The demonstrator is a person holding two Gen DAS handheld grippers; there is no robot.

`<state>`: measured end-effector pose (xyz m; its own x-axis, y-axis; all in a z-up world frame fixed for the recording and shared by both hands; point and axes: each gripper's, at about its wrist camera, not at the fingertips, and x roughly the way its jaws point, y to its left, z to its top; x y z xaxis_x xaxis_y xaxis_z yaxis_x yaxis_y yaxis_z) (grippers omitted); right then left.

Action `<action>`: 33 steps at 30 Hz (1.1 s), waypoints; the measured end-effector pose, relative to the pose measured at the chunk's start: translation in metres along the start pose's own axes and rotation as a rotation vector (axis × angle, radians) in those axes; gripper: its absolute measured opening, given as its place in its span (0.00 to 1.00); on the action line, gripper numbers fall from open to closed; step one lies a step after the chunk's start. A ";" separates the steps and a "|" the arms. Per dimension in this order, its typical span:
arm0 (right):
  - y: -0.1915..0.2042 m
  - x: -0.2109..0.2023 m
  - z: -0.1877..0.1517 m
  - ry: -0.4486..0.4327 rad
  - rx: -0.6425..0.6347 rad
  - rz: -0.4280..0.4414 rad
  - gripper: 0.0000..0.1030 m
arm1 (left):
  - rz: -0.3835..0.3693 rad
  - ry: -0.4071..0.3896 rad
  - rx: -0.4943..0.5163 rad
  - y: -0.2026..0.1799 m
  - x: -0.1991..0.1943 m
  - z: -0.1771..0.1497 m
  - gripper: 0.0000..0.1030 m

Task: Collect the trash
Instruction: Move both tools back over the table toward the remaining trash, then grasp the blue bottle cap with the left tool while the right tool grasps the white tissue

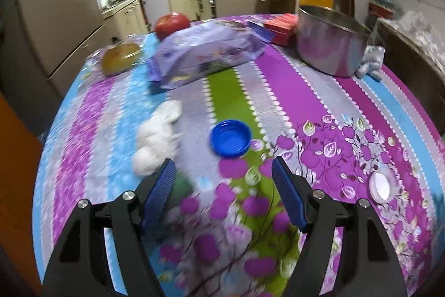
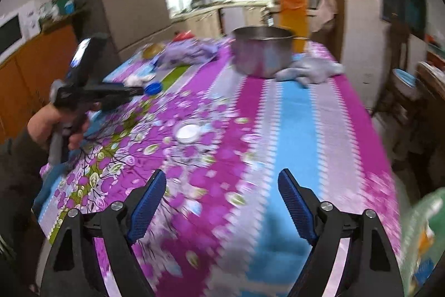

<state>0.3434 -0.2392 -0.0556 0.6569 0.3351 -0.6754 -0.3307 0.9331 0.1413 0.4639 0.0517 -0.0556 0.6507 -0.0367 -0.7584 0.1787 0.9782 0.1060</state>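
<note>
A: Left hand-held gripper (image 1: 224, 171) stands with jaws apart, nothing between them. What lies ahead?

B: The blue cap (image 1: 230, 138) just beyond its tips, dead centre on the bench (image 1: 319, 91); the crumpled tissue (image 1: 157, 141) lies to its left.

A: And the right hand-held gripper (image 2: 222, 185)?

B: Also apart and empty, far from both; the white lid (image 2: 188, 132) is likelier its pick.

Left gripper (image 1: 224, 171) jaws apart, nothing between, above striped floral tablecloth (image 1: 319, 91). Blue bottle cap (image 1: 230, 138) just ahead, open side up. White crumpled tissue (image 1: 157, 141) left of cap, blurred, maybe two pieces. Small white lid (image 1: 382, 185) far right.
</note>
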 end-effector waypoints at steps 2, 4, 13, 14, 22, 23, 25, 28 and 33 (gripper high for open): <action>0.012 0.019 0.007 0.033 -0.034 0.009 0.76 | -0.005 0.007 0.006 -0.002 0.012 0.002 0.67; 0.020 0.031 0.015 0.038 -0.036 0.022 0.76 | -0.008 0.005 -0.016 0.004 0.023 0.006 0.67; 0.029 0.053 0.017 0.051 -0.029 0.050 0.76 | -0.034 0.032 -0.007 0.001 0.042 0.016 0.51; 0.030 0.054 0.016 0.049 -0.027 0.051 0.76 | -0.058 0.033 -0.028 0.004 0.041 0.017 0.45; 0.045 0.062 0.027 0.039 -0.044 0.080 0.76 | -0.048 -0.002 -0.029 0.010 0.010 0.012 0.37; 0.050 0.065 0.029 0.041 -0.050 0.092 0.76 | -0.044 -0.030 -0.041 0.018 -0.004 0.013 0.37; 0.060 0.071 0.035 0.045 -0.062 0.115 0.75 | -0.032 -0.068 -0.074 0.036 -0.021 0.014 0.37; 0.080 0.083 0.044 0.053 -0.088 0.159 0.74 | 0.007 -0.116 -0.154 0.076 -0.049 0.011 0.37; 0.120 0.109 0.060 0.076 -0.140 0.235 0.64 | 0.080 -0.139 -0.270 0.127 -0.074 -0.011 0.37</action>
<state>0.4160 -0.0826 -0.0690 0.5002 0.5240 -0.6894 -0.5618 0.8022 0.2021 0.4302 0.1811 0.0074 0.7530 0.0333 -0.6572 -0.0678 0.9973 -0.0271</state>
